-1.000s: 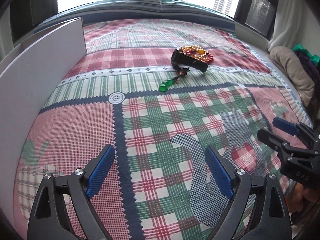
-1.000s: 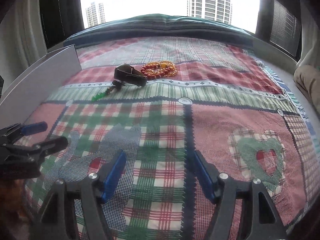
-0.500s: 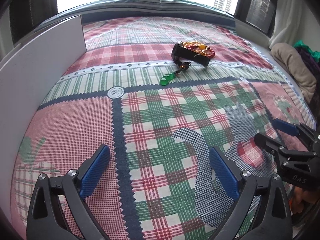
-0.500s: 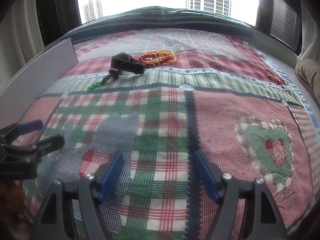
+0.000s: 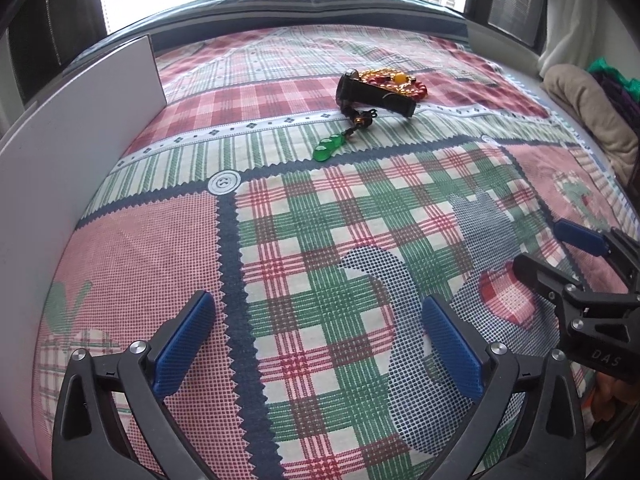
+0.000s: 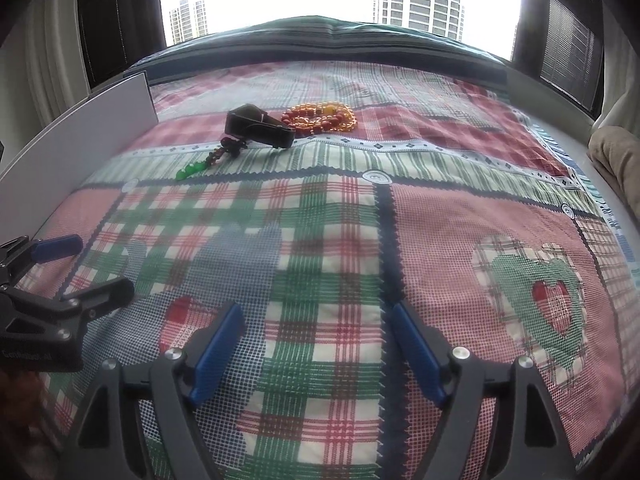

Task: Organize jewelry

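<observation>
A black watch [image 5: 374,94] lies on the plaid bedspread ahead of me, with a red and amber bead bracelet [image 5: 394,80] right behind it. A dark bead string with a green pendant [image 5: 328,148] trails from the watch toward me. The same watch [image 6: 258,126], bracelet [image 6: 320,117] and pendant [image 6: 190,171] show at the upper left of the right wrist view. My left gripper [image 5: 316,336] is open and empty, low over the bedspread, well short of the jewelry. My right gripper [image 6: 316,346] is open and empty, to the right of the left one.
A white board [image 5: 72,128] stands upright along the left edge of the bed. Folded clothes [image 5: 592,108] lie at the far right. A pillow roll [image 6: 332,46] and the window are behind the jewelry. The right gripper shows at the right of the left wrist view [image 5: 560,256].
Both grippers have moved forward a little over the bedspread toward the jewelry, which looks closer. Both stay open. The jewelry has not moved.
</observation>
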Motion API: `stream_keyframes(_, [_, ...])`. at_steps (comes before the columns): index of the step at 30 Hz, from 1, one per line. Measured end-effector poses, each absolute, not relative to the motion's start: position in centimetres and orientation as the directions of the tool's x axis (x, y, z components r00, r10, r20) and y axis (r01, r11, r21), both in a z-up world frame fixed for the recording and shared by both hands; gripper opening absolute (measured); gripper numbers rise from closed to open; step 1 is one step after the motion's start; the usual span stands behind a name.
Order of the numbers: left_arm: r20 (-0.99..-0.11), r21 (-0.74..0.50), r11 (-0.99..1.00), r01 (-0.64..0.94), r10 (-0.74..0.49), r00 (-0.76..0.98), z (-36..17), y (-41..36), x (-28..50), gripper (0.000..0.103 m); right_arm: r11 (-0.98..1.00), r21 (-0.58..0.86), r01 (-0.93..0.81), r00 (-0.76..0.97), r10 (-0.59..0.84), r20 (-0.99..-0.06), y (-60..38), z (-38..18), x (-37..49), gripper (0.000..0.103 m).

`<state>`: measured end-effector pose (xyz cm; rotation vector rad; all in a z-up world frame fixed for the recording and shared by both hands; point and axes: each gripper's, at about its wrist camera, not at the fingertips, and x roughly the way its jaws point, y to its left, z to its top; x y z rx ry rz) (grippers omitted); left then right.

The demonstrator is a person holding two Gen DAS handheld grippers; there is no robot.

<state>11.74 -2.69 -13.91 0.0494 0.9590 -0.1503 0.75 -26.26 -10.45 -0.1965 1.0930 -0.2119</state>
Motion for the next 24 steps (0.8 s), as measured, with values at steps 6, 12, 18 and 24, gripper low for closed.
stream_keyframes(6, [-0.822,-0.019,0.988,0.156,-0.105,0.559,-13.95,-2.74,11.79,0.102,0.963,-0.261,0.071,0.445,-0.265,-0.856,-26.22,-10.46,0.76,0.080])
stream_keyframes(12, [-0.823,-0.019,0.987,0.157,-0.105,0.558,-13.97,-2.75,11.80,0.102,0.963,-0.260,0.068,0.447,-0.263,-0.855,-26.18,-10.45,0.74,0.080])
stream_keyframes(18, [-0.823,-0.019,0.987,0.157,-0.105,0.559,-13.99,-2.79,11.81,0.102,0.963,-0.261,0.068,0.447,-0.263,-0.855,-26.17,-10.46,0.75,0.081])
stream_keyframes(24, [-0.840,-0.048,0.986,0.160,-0.127,0.527,-13.40,-2.28,12.24,0.101,0.963,-0.261,0.067,0.447,-0.263,-0.855,-26.17,-10.46,0.73,0.081])
